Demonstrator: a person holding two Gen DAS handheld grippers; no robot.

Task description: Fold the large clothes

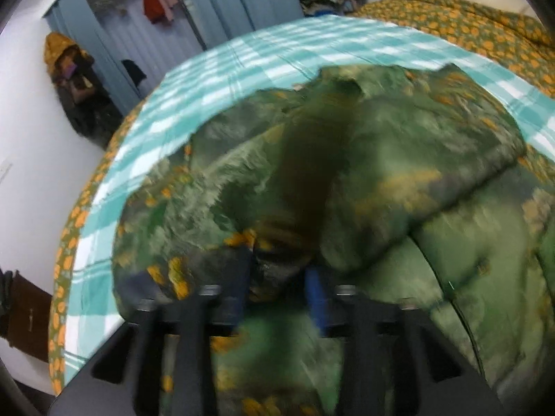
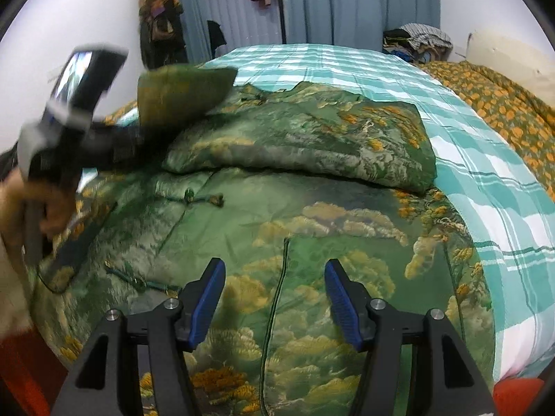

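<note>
Right hand-held gripper (image 2: 274, 298) hovers released over green garment (image 2: 312, 215) (left one blurred, unreadable).

Left tool (image 2: 128, 138) blurred, jaws parted; right tool (image 2: 274, 298) open.

White walls (image 2: 114, 7), perhaps blue wardrobe (image 2: 347, 3)

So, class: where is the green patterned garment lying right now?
The green patterned garment lies on the teal checked bedsheet, filling both views, directly beneath the right gripper.
</note>
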